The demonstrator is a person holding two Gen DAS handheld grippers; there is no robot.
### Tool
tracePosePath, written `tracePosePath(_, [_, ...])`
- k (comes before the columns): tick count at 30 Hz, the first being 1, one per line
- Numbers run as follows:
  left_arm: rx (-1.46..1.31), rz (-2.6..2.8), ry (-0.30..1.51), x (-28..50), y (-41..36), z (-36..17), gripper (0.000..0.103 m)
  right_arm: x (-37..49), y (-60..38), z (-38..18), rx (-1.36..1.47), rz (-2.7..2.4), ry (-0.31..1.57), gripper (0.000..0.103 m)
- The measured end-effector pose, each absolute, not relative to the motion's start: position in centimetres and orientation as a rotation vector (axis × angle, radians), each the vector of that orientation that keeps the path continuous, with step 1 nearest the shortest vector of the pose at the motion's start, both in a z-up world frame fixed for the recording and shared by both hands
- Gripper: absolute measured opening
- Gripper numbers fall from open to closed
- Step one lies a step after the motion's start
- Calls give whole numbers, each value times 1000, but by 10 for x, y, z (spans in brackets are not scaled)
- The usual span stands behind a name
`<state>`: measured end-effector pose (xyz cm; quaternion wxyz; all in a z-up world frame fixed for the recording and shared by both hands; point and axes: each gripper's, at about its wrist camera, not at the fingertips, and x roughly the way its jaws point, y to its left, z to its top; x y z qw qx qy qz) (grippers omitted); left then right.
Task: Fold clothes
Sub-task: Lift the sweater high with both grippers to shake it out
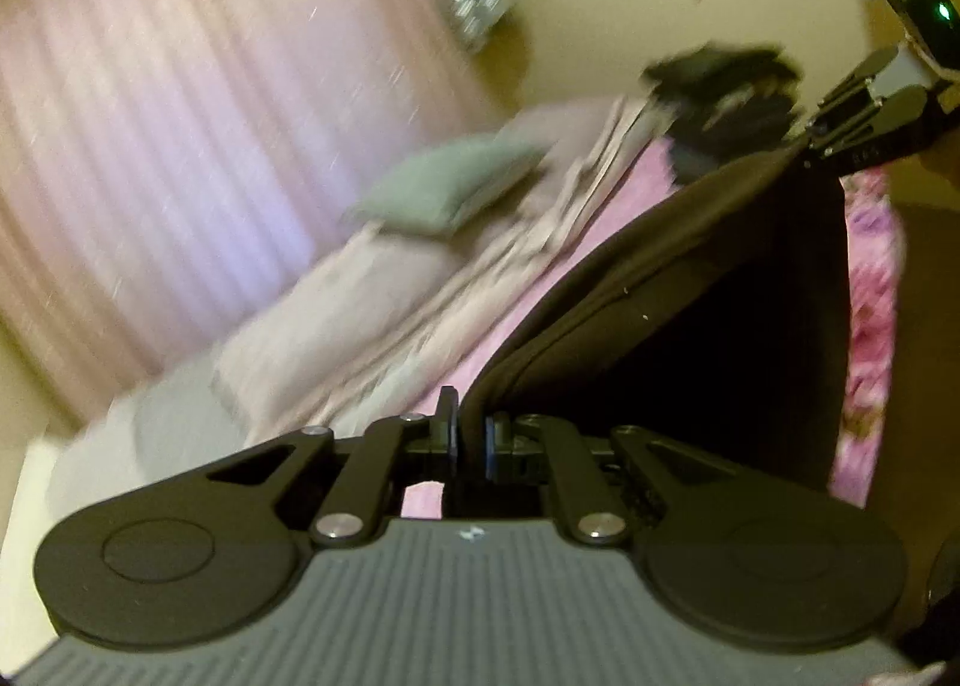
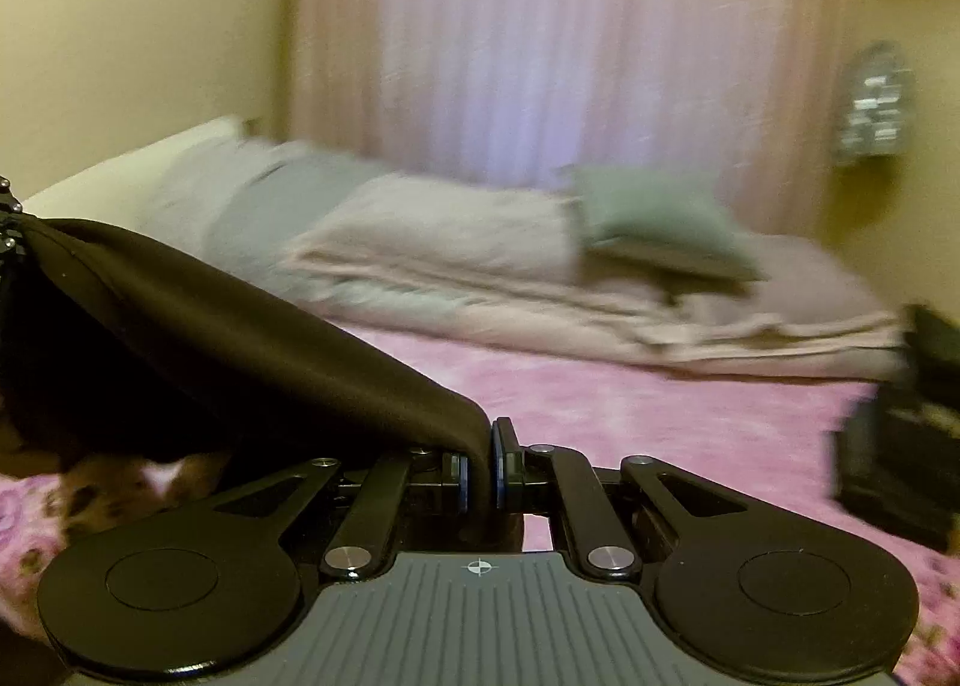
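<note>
Now smooth black garment [image 1: 690, 278] hangs taut, pinched by left gripper [image 1: 471, 437] and right gripper [image 2: 480, 464].

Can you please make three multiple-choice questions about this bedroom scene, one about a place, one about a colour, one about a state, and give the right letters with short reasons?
1. Where does the green cushion lie?
A. on the folded beige bedding
B. on the floor
C. inside a drawer

2. What colour is the garment being handled?
A. white
B. black
C. yellow

3. How is the garment held?
A. it lies flat, untouched
B. only one hand-held gripper grips it
C. both grip it, lifted off the pink bedspread

Answers:
1. A, the cushion rests on top of the beige bedding.
2. B, the cloth is plainly black.
3. C, the left hand-held gripper and right hand-held gripper each pinch an edge.
</note>
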<state>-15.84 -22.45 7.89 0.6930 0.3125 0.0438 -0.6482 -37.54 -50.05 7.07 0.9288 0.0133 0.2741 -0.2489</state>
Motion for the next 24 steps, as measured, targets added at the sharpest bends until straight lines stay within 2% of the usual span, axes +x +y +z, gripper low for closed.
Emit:
tracePosePath(4, [619, -1500, 5, -193, -225, 118, 7, -435, -476, 114, -90, -622, 498, 7])
tracePosePath(6, [577, -1275, 3, -213, -219, 138, 7, -464, -459, 140, -145, -660, 450, 7])
tracePosePath(8, [565, -1288, -53, -228, -212, 160, 7, -489, -445, 166, -184, -696, 395, 7])
tracePosePath(15, [536, -1307, -216, -251, -241, 256, 8, -532, -436, 254, -334, -805, 199, 7])
tracePosePath(20, [522, -1309, -217, -238, -305, 309, 8, -514, -493, 296, -402, -805, 131, 7])
tracePosePath(24, [549, -1289, -113, -193, -404, 301, 8, -460, -598, 277, -393, -732, 220, 7])
